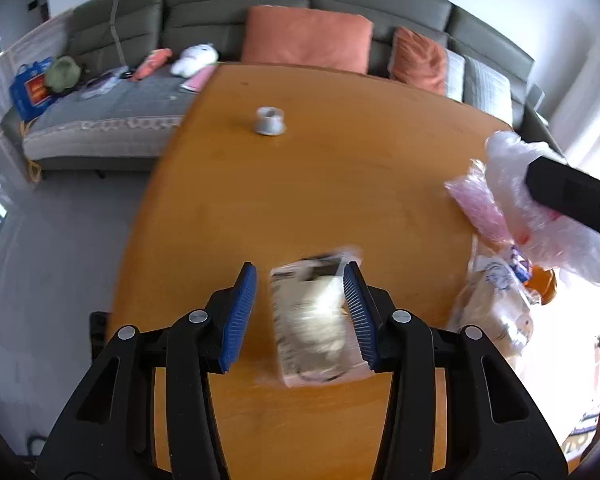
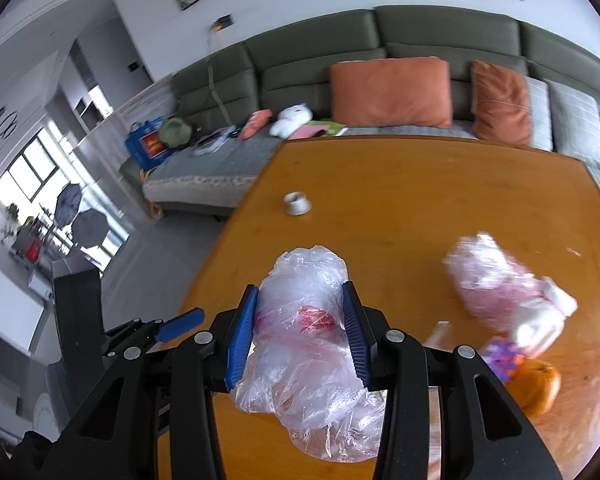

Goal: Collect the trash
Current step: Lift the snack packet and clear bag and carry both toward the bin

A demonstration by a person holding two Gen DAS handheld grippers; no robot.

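Note:
My left gripper (image 1: 300, 312) is open above the wooden table (image 1: 320, 184). A clear wrapper with beige contents (image 1: 314, 320) lies on the table between its fingers, close to the right pad. My right gripper (image 2: 300, 336) is shut on a crumpled clear plastic bag (image 2: 304, 336) and holds it above the table (image 2: 400, 208). That bag also shows at the right of the left wrist view (image 1: 540, 208). A pink plastic bag (image 2: 496, 288) lies on the table to the right; it also shows in the left wrist view (image 1: 480, 208).
A small grey tape roll (image 1: 270, 121) stands mid-table. A clear bag with printed contents (image 1: 496, 312) and an orange fruit (image 2: 536, 388) lie at the right. A green sofa (image 1: 220, 16) with orange cushions runs behind the table. Grey floor lies to the left.

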